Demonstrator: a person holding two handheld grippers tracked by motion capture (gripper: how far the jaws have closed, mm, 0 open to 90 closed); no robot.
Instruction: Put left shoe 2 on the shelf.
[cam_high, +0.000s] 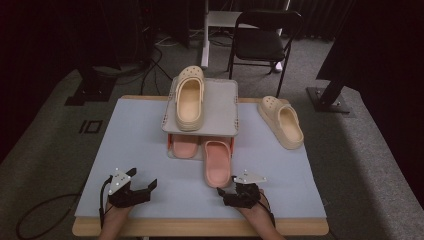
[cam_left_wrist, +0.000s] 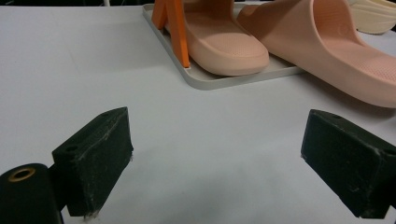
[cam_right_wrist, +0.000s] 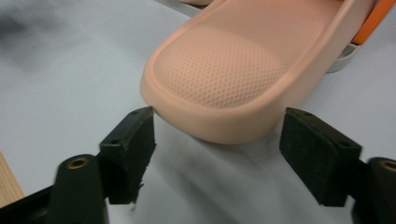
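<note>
A: Where is the pink slipper the right tongs (cam_high: 226, 192) are aimed at?

B: That pink slipper (cam_high: 218, 163) lies on the pale blue tabletop (cam_high: 150, 145), near the middle, its far end at the lower tray of the little shoe rack (cam_high: 204, 107) and its near end pointing at the person. The right tongs sit just in front of that near end.

A: Are they gripping it?

B: No. In the right gripper view the jaws stand wide, one either side of the slipper's rounded end (cam_right_wrist: 219, 79). The left pad's corner is at the rim, touching or a hair off, I cannot tell; the right pad stands clear. Nothing is clamped.

A: And the left tongs (cam_high: 142, 186)?

B: Wide apart too, holding nothing, resting over bare tabletop at the near left, well apart from the shoes.

A: What else is about?

B: A second pink slipper (cam_high: 185, 146) on the rack's lower tray, a cream clog (cam_high: 189, 98) on the grey top shelf, and another cream clog (cam_high: 281, 121) on the tabletop to the right of the rack.
</note>
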